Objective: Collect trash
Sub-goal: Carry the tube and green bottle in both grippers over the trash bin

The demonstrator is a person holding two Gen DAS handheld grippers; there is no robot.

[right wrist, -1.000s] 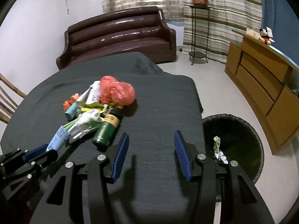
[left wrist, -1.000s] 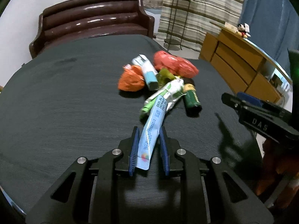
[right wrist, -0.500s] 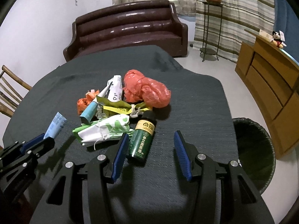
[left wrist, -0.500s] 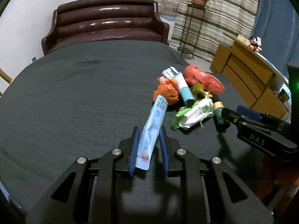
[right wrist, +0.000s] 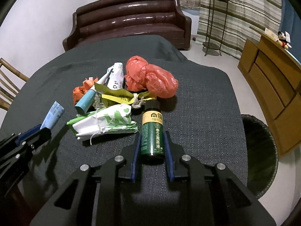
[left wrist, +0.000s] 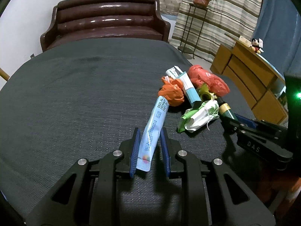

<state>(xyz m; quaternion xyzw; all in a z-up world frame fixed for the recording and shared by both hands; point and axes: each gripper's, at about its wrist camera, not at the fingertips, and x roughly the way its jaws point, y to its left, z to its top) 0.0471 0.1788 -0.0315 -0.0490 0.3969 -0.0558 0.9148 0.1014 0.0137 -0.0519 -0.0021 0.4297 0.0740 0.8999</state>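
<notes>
1. Your left gripper (left wrist: 149, 146) has its fingers (left wrist: 135, 146) clenched on a light blue tube (left wrist: 153, 130), lower centre of the left wrist view; the tube's printed end points up toward the trash pile
2. Your right gripper (right wrist: 152, 150) has its fingers (right wrist: 137, 150) closed against both sides of a dark green bottle (right wrist: 152, 133) with a yellow label, lower centre of the right wrist view; the bottle lies on the worktop (right wrist: 197, 103), cap pointing away from you
3. The rest of the trash sits in a cluster in the middle of the right wrist view: a white-and-green wrapper (right wrist: 105, 122) just left of the bottle, a yellow-green wrapper (right wrist: 116, 96) above it, a teal-capped tube (right wrist: 88, 99) to the left, an orange crumpled bag (right wrist: 80, 92) beyond that, a white printed pack (right wrist: 116, 77) behind, and a red plastic bag (right wrist: 150, 79) at upper centre
4. A dark bin (right wrist: 259, 150) stands on the floor at the right edge of the right wrist view, beside the worktop
5. A brown sofa (right wrist: 129, 18) is at the top of the frame, a wooden cabinet (right wrist: 272, 79) at right
</notes>
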